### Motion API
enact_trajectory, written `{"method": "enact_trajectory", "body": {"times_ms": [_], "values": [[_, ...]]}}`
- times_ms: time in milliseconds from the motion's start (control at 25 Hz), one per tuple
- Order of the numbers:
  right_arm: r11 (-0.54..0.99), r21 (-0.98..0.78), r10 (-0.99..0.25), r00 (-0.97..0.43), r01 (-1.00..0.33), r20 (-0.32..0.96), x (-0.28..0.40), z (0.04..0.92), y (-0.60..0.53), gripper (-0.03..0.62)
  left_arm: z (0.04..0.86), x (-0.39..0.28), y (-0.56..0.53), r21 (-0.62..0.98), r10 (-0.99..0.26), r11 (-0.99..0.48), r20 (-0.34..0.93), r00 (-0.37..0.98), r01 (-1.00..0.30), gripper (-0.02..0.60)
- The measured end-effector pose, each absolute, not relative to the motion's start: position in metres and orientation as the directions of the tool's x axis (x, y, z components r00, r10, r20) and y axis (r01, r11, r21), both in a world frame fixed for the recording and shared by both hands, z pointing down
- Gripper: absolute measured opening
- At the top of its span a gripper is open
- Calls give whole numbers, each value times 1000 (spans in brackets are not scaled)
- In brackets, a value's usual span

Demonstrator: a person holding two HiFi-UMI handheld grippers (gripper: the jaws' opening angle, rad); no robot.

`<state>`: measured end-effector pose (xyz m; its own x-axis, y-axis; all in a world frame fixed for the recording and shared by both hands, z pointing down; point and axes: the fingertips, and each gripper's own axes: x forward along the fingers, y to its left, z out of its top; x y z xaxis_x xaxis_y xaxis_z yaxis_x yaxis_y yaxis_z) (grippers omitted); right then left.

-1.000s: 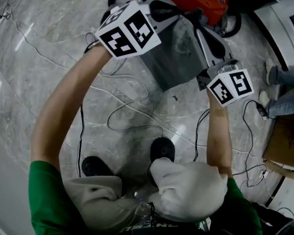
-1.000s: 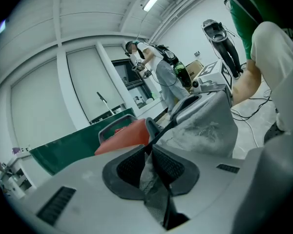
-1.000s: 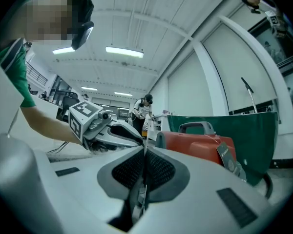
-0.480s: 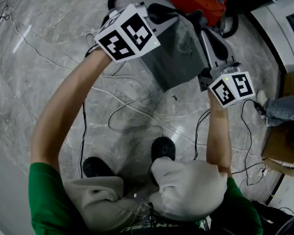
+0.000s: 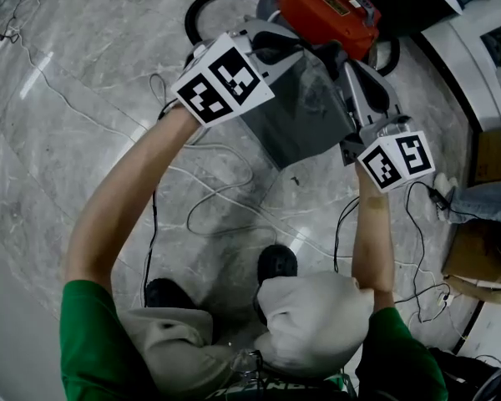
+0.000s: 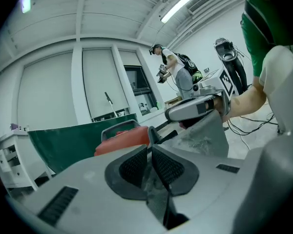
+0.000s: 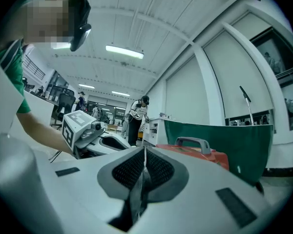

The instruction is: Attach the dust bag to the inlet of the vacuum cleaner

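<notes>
Status: bag lifted and spread, not yet fitted

- Left tool: jaws together, clamped on a fold of grey fabric at the near-left top edge of the dust bag
- Right tool: jaws together, pinching a thin edge of the same bag at its right side
- Dust bag: held in the air between the two tools, stretched roughly flat, hanging above the floor. It sits just on the near side of the red vacuum cleaner; the head view does not show whether the two touch
- Vacuum cleaner: stands on the floor at the far side of the scene, handle up. Its inlet cannot be identified in any view
- Loose cables lie on the floor below the bag

Done, as judged from the present layout: the bag is picked up with a two-point grip and brought close to the machine

Left to do: locate the inlet, line up the bag opening with it, press the opening on until it seats, then release both tools. The bag opening itself is not visible, so its orientation towards the machine cannot be confirmed
</notes>
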<state>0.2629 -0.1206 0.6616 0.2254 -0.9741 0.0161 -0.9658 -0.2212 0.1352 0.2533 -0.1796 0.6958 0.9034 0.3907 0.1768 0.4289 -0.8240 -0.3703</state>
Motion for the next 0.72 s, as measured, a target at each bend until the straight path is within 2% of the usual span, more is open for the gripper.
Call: {"method": "enact_trajectory", "body": {"times_ms": [400, 720], "values": [[-181, 167, -973, 201, -969, 109, 268, 622, -148, 15, 669, 262, -206, -254, 393, -871, 149, 907, 420, 31], [-178, 88, -945, 196, -980, 261, 252, 514, -166, 15, 561, 230, -235, -130, 356, -913, 208, 911, 387, 20]]}}
